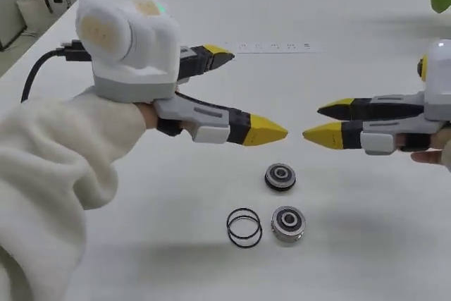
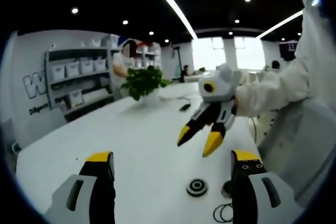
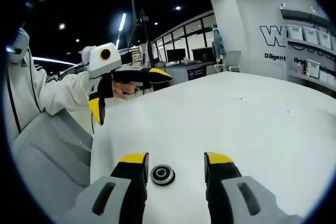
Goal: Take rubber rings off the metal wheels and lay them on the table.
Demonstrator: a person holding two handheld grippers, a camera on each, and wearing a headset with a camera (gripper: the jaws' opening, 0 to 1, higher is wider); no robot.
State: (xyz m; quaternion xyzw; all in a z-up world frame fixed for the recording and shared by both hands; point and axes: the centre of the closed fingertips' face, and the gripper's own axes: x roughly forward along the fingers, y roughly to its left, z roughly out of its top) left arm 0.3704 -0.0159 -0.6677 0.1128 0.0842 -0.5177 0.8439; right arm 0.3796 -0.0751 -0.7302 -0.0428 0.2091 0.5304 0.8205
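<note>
Left gripper (image 1: pixel 255 93) and right gripper (image 1: pixel 313 123) both spread, empty, over the desk's (image 1: pixel 366 244) near half; below, metal wheel (image 1: pixel 280 176) looks heavy, rigid, its rubber ring (image 1: pixel 280 187) thin, stretchy: judged best pinched at the rim.

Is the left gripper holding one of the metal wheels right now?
No, the left gripper has its jaws wide open and empty, while the far wheel and the near wheel both lie on the table.

The wall lettering (image 3: pixel 281 56) reads "Diligent"; a sleeve (image 3: pixel 22 85), "adidas".
</note>
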